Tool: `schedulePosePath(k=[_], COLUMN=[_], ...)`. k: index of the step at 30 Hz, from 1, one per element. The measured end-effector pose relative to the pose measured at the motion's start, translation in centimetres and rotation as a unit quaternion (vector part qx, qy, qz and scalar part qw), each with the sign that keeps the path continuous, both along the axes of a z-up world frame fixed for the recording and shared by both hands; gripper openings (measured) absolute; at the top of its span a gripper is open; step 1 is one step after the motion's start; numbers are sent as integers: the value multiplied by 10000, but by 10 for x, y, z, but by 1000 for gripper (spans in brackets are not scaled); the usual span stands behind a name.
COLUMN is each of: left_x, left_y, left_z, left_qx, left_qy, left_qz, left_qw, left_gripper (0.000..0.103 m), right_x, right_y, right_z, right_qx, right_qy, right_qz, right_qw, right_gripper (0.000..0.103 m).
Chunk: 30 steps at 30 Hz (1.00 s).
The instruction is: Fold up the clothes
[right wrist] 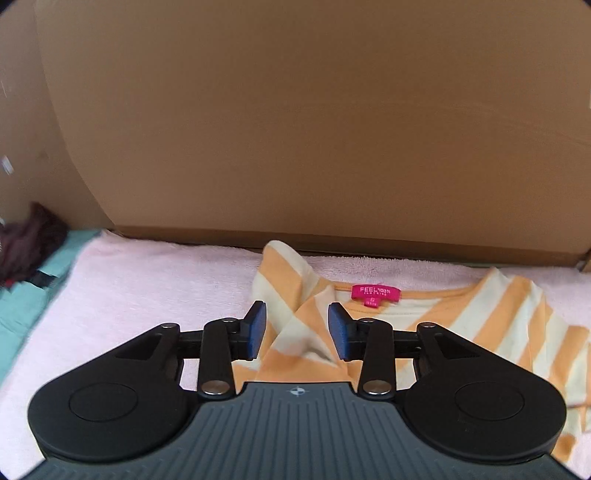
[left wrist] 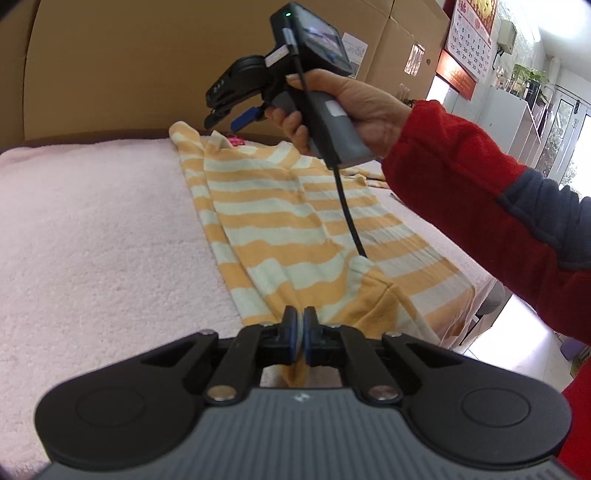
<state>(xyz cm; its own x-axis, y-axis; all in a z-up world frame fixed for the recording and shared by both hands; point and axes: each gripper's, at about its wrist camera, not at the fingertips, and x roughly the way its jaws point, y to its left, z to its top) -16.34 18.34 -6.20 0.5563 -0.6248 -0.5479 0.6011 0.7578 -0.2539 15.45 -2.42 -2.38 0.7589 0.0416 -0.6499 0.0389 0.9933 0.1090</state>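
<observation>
Left tool clamped, right tool raised and parted

The left tool (left wrist: 300,325) points downward, its pads pressed together; the right tool (right wrist: 297,328), gripped by a red-sleeved hand (left wrist: 354,110), hangs higher with its fingers apart.

Place: makeshift home workspace
Evidence: wall calendar (left wrist: 471,35), potted plant (left wrist: 532,75), cardboard boxes (left wrist: 147,62), pink towel-covered table (left wrist: 92,221)

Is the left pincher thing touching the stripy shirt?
Touching. The left wrist view shows the left gripper shut on the hem of the striped shirt, with orange cloth pinched between its blue pads.
</observation>
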Motion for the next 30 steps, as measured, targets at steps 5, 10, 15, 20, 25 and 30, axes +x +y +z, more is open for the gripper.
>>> schedulePosePath(k=[5,10,15,20,25,30], left_x=[-2,-2,-5,-9,-9,-7], left_y=[2,8,12,9,10,13], left_z=[1,2,4,0,-1,-4], left_qx=[-16,-144,-190,-137,-119,-126], left_qy=[-29,-12,-82,-59,17,133], left_qz=[-105,-233,-345,-431,-532,-653], left_qw=[9999,9996,9992,9990,9985,9977], left_gripper=[1,1,0,0,0,1], right_x=[15,0,-1,8,-7,-53], right_y=[-1,-5,0,0,-20,-33], right_z=[-22,-12,0,-16,-17,-2], right_qx=[-132,105,515,570,941,1186], right_qy=[279,-69,-437,-168,-135,-218], right_qz=[-261,-301,108,118,-70,132], right_qw=[9992,9995,9977,9982,9954,9926], right_gripper=[5,5,5,7,17,24])
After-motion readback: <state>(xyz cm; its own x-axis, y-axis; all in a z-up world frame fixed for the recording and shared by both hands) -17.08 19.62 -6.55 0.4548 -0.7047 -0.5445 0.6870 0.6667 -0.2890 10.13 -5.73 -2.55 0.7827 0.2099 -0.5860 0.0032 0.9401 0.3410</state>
